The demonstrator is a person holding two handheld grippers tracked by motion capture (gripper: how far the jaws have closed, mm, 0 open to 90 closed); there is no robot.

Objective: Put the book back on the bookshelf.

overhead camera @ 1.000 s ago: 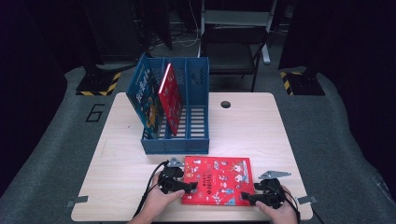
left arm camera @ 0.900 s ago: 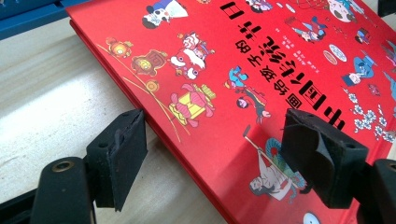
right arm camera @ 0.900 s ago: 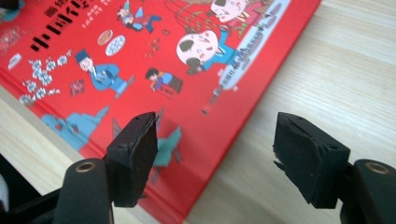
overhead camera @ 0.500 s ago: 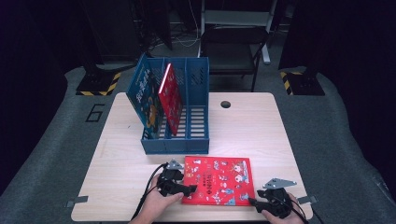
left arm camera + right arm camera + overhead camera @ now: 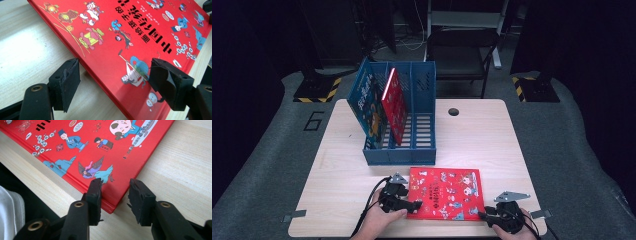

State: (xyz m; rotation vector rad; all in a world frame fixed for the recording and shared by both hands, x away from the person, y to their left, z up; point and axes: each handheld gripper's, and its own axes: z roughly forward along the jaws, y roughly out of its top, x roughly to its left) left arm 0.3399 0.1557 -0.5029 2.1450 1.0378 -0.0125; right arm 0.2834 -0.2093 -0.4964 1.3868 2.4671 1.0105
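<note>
Right gripper (image 5: 113, 195) at near-right corner of red book (image 5: 445, 192), jaws just been closing, corner between them, pads not yet pressing. Left gripper (image 5: 115, 85) spread wide, straddling book's left edge, no pinch. Book flat on table (image 5: 337, 170), near side, just in front of blue rack (image 5: 399, 155). Risk: thin corner bite slipping or cover alone lifting once raised.

A book (image 5: 445, 200) lies flat on the tabletop (image 5: 492, 140) before the file rack (image 5: 399, 142), where two more books (image 5: 384, 107) stand
</note>
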